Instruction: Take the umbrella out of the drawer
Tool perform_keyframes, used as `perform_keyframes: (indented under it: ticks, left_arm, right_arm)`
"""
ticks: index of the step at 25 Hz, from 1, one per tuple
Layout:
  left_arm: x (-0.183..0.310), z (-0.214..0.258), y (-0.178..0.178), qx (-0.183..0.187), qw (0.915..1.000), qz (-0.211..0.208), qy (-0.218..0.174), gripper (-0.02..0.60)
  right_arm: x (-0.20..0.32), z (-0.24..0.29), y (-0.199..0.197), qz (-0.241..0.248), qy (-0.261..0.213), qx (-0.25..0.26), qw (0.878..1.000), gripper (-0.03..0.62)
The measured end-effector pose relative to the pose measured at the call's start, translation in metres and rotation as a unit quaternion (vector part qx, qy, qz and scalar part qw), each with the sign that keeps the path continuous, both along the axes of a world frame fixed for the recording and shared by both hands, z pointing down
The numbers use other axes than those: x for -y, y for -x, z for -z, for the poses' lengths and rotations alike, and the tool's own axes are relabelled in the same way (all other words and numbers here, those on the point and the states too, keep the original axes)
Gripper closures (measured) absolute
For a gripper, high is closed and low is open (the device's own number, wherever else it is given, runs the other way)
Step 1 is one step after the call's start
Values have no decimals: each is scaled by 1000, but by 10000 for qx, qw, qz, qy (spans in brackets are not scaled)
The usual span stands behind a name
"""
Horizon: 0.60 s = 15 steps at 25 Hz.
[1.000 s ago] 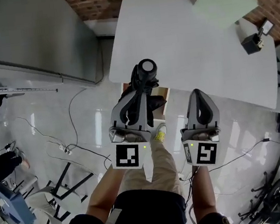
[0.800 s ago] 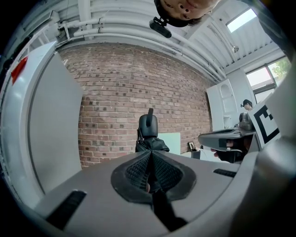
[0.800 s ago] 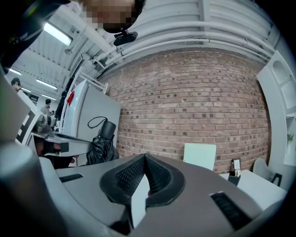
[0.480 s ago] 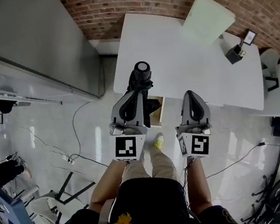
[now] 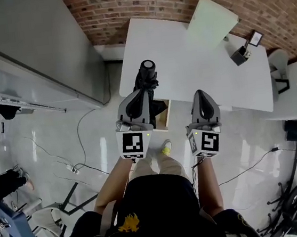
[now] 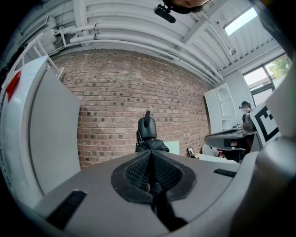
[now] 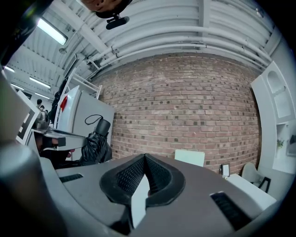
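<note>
Lifted higher since the earlier frame, the left hand-held gripper (image 5: 143, 90) at frame centre stays clenched on the black folded fabric umbrella (image 5: 146, 73). The umbrella is now out of the open wooden drawer (image 5: 165, 116) showing below it. The right hand-held gripper (image 5: 202, 93), beside it, is closed on nothing. Bunched fabric may slip, so keep the clamp firm and carry the umbrella level toward the white surface (image 5: 183, 52) beyond.

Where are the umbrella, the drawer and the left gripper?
umbrella (image 5: 147, 67), head view, on its round handle end.
drawer (image 5: 165, 117), head view, on its wooden inner wall.
left gripper (image 6: 150, 155), left gripper view, where its shut tips meet.
</note>
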<state>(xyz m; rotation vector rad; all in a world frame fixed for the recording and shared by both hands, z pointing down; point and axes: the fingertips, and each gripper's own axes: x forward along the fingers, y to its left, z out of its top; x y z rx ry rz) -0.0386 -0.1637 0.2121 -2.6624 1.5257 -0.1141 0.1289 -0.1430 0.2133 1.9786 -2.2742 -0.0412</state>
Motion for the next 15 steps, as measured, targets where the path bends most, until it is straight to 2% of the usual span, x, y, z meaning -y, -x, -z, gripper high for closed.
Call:
perform_keyframes:
  ticks: [7, 15]
  left_arm:
    - [5, 16, 2, -34, 9999, 0, -123, 563]
    - [12, 24, -6, -49, 9999, 24, -115, 563]
  right_arm:
    - [0, 15, -7, -91, -88, -64, 9999, 568]
    - [7, 24, -9, 31, -62, -45, 10000, 568]
